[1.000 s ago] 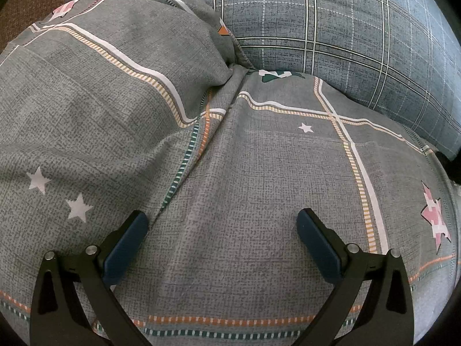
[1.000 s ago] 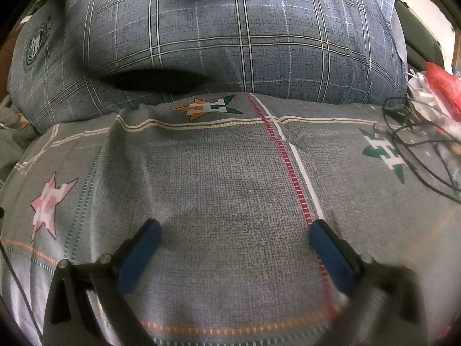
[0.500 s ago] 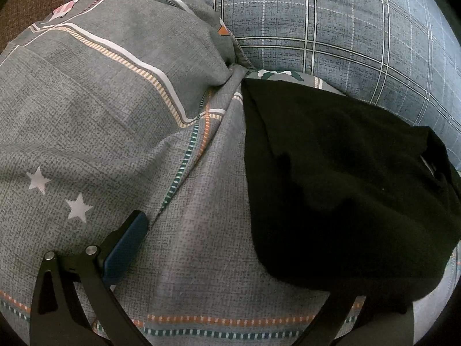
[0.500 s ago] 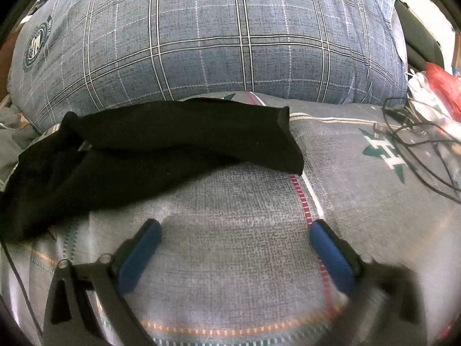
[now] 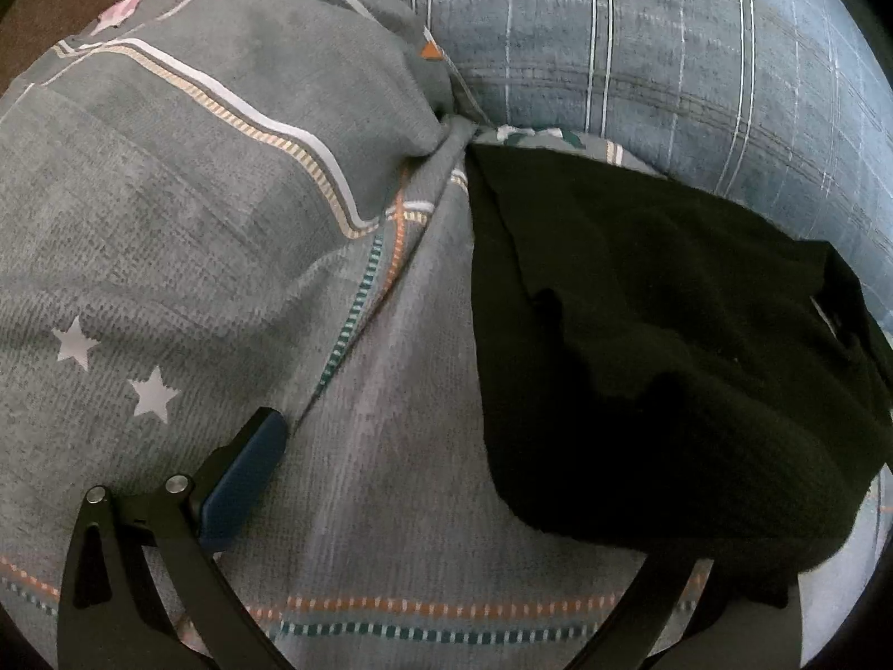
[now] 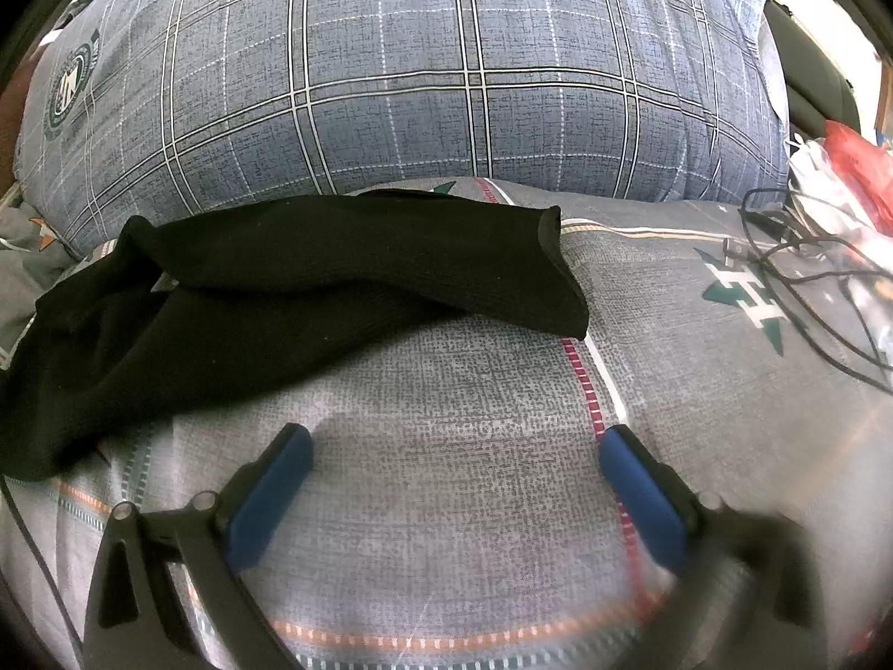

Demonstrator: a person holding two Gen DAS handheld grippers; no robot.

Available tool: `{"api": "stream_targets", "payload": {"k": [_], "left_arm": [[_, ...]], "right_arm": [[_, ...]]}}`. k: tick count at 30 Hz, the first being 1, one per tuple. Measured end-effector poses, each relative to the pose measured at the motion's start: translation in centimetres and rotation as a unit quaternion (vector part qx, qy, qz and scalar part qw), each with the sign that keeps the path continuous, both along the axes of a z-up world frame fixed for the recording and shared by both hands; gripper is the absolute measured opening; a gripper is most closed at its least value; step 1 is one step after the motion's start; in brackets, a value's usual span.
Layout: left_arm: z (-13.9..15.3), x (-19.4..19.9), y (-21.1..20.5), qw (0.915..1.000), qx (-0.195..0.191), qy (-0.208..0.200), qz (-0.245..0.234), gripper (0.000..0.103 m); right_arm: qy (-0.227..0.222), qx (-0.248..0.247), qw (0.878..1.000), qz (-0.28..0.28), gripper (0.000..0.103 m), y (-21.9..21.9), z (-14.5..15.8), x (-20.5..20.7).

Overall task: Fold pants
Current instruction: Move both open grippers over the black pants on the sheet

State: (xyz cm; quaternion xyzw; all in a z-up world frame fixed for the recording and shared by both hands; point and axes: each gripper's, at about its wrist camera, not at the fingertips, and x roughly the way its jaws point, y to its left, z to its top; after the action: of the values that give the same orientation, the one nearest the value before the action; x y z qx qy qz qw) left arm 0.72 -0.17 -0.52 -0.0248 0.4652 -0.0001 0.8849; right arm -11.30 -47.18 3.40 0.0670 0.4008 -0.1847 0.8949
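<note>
Black pants [image 5: 670, 346] lie crumpled on the grey patterned bedsheet [image 5: 390, 474]. In the left wrist view they cover the right half and hide the right finger of my left gripper [image 5: 441, 458], which is open and empty. In the right wrist view the pants [image 6: 290, 290] lie at the left and centre, one leg reaching right toward the pillow. My right gripper [image 6: 455, 480] is open and empty, just in front of the pants.
A blue plaid pillow [image 6: 418, 84] lies behind the pants. A bunched grey duvet [image 5: 195, 167] rises at the left. Black cables [image 6: 809, 279] and red and white items [image 6: 854, 162] lie at the right on the bed.
The black pants have landed on the bare sheet between both grippers and settled. Neither gripper has moved.
</note>
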Motion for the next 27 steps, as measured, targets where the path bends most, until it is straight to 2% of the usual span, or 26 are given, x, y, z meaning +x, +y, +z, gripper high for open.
{"api": "stream_targets", "payload": {"k": [2,4,6,8,13,16,19,23,27], "left_arm": [[0.5,-0.8,-0.1,0.9998,0.014,-0.007,0.014,0.103],[1.5,-2.1,-0.4,0.9988,0.032,-0.032,0.016,0.103],[2.8,-3.5,-0.4,0.9985,0.029,-0.046,0.008,0.103],[4.2,-4.9,0.2,0.9985,-0.002,-0.055,0.002,0.103],[6.7,-6.8,1.1,0.9939,-0.088,-0.066,-0.01,0.103],[6.6,-7.0,0.3,0.9916,-0.117,-0.051,-0.022,0.103],[6.1,-6.9,-0.9,0.992,-0.114,-0.047,-0.028,0.103],[3.6,-6.3,-1.9,0.9924,-0.121,-0.005,-0.018,0.103],[2.3,-6.0,-2.4,0.9936,-0.112,0.007,-0.008,0.103]], "right_arm": [[0.001,-0.002,1.0,0.0,0.102,0.0,0.0,0.0],[0.0,0.006,1.0,0.002,0.102,-0.2,0.1,-0.1],[0.0,0.018,0.999,0.026,0.103,-0.3,0.4,-0.6],[0.002,0.027,0.999,0.039,0.103,-0.2,1.0,-1.4],[-0.041,0.074,0.995,0.057,0.103,0.5,3.8,-4.7],[-0.062,0.092,0.991,0.07,0.103,1.1,4.5,-5.6],[-0.073,0.12,0.987,0.08,0.103,0.8,4.4,-5.5],[-0.06,0.141,0.985,0.073,0.101,-0.3,3.5,-4.1],[-0.051,0.116,0.99,0.056,0.101,-1.7,3.2,-2.1]]}}
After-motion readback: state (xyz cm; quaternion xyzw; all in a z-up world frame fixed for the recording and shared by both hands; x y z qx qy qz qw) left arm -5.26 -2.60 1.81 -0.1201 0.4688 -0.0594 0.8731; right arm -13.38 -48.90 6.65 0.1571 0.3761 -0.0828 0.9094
